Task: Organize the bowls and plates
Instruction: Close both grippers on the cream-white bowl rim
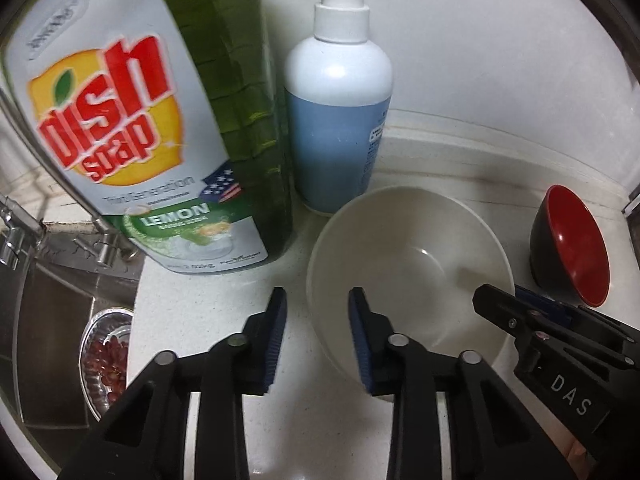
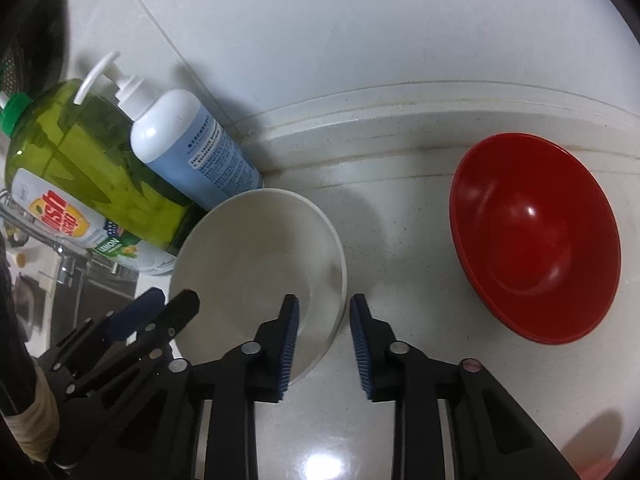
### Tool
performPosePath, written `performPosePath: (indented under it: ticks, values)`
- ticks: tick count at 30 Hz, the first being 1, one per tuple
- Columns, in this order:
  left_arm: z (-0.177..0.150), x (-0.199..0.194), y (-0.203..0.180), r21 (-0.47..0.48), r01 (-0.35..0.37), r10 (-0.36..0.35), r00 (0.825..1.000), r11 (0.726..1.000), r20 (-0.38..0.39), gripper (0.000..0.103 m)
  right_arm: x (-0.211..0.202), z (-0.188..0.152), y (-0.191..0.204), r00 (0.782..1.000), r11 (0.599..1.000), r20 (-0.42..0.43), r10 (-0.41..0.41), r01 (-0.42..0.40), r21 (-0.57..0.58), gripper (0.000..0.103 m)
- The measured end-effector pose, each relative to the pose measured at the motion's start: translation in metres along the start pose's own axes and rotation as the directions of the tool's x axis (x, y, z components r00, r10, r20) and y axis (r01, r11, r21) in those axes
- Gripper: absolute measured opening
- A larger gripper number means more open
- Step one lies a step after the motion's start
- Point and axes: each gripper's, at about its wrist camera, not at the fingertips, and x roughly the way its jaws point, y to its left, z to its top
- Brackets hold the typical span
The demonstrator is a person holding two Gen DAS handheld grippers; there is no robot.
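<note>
Fingers of my left gripper (image 1: 317, 336) and right gripper (image 2: 324, 336) stand spread, each straddling the near rim of the white bowl (image 1: 408, 264) on the counter (image 2: 400, 216), apparently to lift it toward the red bowl (image 2: 536, 256).

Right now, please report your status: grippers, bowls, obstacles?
Left gripper and right gripper open, straddling white bowl rim. Red bowl apart, right. Soap bottles close behind.

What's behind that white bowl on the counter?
Right behind the white bowl stand a blue-and-white pump bottle and a big green dish soap bottle, against the wall. The bowl's rim hides the pump bottle's foot, so I cannot tell if they touch.
</note>
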Motion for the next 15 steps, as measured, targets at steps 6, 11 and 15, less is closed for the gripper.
performPosePath:
  ticks: [6,11,15]
  values:
    - [0.0060,0.0084,-0.0047,0.013,-0.008,0.008,1.000,1.000,-0.012,0.018,0.0061,0.0019,-0.0026,1.000,1.000,-0.008,-0.015,0.015,0.001,0.014]
    - [0.0088,0.0088,-0.0068,0.009,-0.014,0.014,1.000,1.000,-0.008,0.009,0.0072,0.0035,-0.0010,0.999,0.999,0.000,-0.042,0.042,-0.010,0.013]
    - [0.0082,0.0037,-0.0055,0.003,-0.016,0.016,1.000,1.000,-0.002,0.009,0.0065,0.0025,0.0014,0.999,0.999,0.002,-0.050,0.050,-0.019,0.012]
